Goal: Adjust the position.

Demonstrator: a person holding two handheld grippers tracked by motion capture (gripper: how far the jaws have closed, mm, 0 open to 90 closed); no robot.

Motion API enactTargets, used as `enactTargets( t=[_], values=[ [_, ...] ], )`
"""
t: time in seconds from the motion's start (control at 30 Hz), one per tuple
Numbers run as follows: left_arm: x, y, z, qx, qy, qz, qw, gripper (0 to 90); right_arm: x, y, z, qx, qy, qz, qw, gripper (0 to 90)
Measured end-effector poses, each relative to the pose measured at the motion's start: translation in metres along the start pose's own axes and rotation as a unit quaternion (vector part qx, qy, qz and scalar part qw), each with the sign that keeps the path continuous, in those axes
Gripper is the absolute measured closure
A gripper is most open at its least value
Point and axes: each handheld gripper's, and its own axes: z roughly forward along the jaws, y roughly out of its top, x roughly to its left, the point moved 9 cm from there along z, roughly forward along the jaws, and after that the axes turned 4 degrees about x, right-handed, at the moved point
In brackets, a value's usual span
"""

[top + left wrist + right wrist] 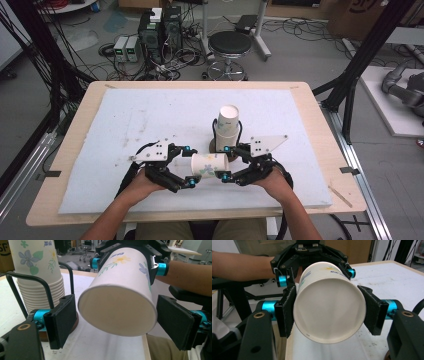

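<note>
High view: a single paper cup lies on its side, held above the white mat between the left gripper and the right gripper, with the person's hands behind each. Just beyond it, a stack of cups stands upside down in a black wire holder on the mat, which covers the wooden table. Left gripper view: the jaws stand wide on either side of the cup's broad end; a gap shows at each pad, so nothing is gripped. The right gripper clasps the far, narrow end. The stack rises at the left. Right gripper view: both pads press the cup's sides, jaws closed on it; the left gripper lies beyond, around the far end.
</note>
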Motion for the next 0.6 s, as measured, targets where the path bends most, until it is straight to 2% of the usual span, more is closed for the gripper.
enactTargets(
  t=[0.33, 0.6],
  values=[
    [-0.0007, 0.0001, 0.002, 0.001, -0.001, 0.01, 0.9999, 24.8, -0.0005, -0.0022, -0.0007, -0.009, 0.01, 0.01, 0.9999, 36.8],
    [-0.0019, 0.0007, -0.0011, 0.004, -0.003, 0.014, 0.9999, 29.6, -0.0001, -0.0042, -0.0002, -0.002, 0.015, 0.014, 0.9998, 37.2]
  ],
)
